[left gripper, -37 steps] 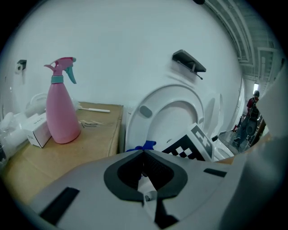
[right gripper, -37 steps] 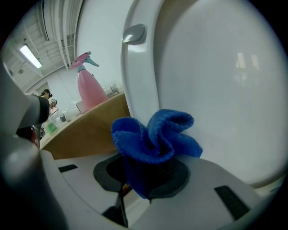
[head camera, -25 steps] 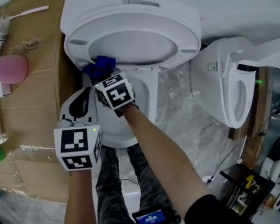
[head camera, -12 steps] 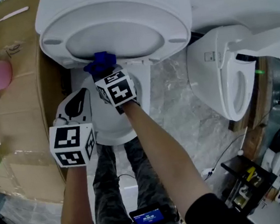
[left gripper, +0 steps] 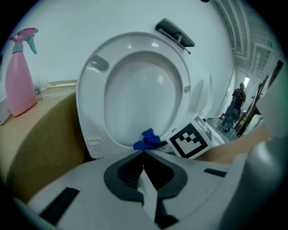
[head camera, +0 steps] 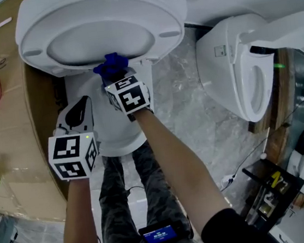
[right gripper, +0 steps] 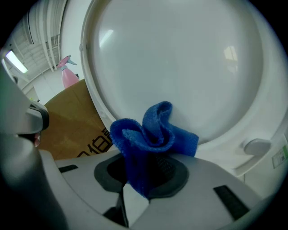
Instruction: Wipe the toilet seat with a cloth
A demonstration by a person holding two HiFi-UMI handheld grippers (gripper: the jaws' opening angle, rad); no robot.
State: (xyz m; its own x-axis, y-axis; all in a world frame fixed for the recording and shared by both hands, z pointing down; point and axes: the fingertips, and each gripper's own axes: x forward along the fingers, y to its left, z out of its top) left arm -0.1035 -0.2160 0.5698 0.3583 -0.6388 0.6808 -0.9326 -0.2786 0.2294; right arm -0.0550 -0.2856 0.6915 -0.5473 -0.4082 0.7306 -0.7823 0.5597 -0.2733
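Cloth (right gripper: 150, 134), blue; box (right gripper: 74, 119) lettering illegible

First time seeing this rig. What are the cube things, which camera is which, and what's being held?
No robot here: a person holds a two-jaw gripper in each hand; the marker cubes are part of them. The top-down picture comes from a head camera; the other two come from cameras riding on each gripper, looking along its jaws. The left gripper is shut and empty. The right gripper is clamped on a blue cloth, held at the lower edge of the raised toilet seat. A pink spray bottle stands on cardboard beside it; a second toilet sits at the right.
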